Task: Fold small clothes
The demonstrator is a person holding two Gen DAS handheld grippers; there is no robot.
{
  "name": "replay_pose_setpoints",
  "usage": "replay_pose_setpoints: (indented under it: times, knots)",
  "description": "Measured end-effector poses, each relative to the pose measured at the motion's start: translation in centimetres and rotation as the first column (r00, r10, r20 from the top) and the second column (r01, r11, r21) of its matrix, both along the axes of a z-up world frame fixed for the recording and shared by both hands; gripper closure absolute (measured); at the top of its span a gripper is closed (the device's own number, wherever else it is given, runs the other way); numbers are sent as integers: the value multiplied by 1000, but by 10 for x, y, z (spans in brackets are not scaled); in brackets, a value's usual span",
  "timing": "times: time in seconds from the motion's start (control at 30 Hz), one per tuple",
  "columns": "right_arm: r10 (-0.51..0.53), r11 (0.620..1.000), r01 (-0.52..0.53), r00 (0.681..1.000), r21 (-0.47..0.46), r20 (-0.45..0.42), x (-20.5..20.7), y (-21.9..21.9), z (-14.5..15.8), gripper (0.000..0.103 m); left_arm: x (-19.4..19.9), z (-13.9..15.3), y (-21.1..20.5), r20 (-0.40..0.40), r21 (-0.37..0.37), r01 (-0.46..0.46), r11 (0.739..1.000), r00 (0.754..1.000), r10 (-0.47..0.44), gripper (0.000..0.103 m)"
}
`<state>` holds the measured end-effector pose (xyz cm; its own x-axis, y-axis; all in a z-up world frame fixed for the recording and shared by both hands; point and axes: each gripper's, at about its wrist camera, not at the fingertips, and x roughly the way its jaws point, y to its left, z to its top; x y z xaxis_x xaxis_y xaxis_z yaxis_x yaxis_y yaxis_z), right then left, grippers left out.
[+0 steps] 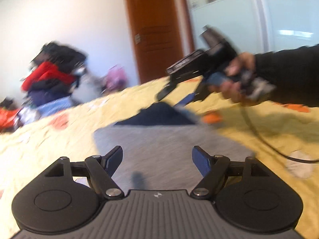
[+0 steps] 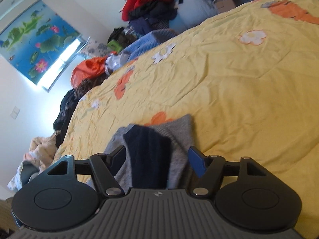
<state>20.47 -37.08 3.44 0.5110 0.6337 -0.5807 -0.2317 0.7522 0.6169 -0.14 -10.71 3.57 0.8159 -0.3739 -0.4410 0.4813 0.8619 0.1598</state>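
A small grey garment (image 1: 165,145) with a dark navy part (image 1: 157,115) lies flat on the yellow flowered bedspread (image 1: 59,139). My left gripper (image 1: 157,159) is open and empty just above its near grey edge. The right gripper (image 1: 175,97) shows in the left wrist view, held in a hand, fingers apart over the navy end. In the right wrist view the grey garment (image 2: 179,135) with its navy part (image 2: 147,155) lies between the open fingers of my right gripper (image 2: 157,157), which do not close on it.
The bedspread (image 2: 239,91) has orange and white flower patches. Piles of clothes (image 2: 151,6) stand beyond the bed's far edge, with more clothes (image 2: 87,71) along its side. A black cable (image 1: 265,141) trails over the bed at right. A wooden door (image 1: 155,29) is behind.
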Motion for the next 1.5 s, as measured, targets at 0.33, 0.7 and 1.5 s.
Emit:
replay_pose_setpoints:
  times: [0.33, 0.7, 1.5]
  knots:
    - [-30, 974, 52, 994, -221, 105, 4, 18, -4, 79, 3, -24, 5, -154, -25, -9, 1000, 988, 5, 21]
    - [-128, 992, 129, 992, -20, 6, -54, -18, -31, 21, 96, -24, 93, -550, -462, -351, 814, 834, 47, 22]
    - [-37, 993, 41, 999, 114, -39, -48, 98, -44, 44, 130, -17, 160, -579, -380, -428, 820, 801, 149, 51]
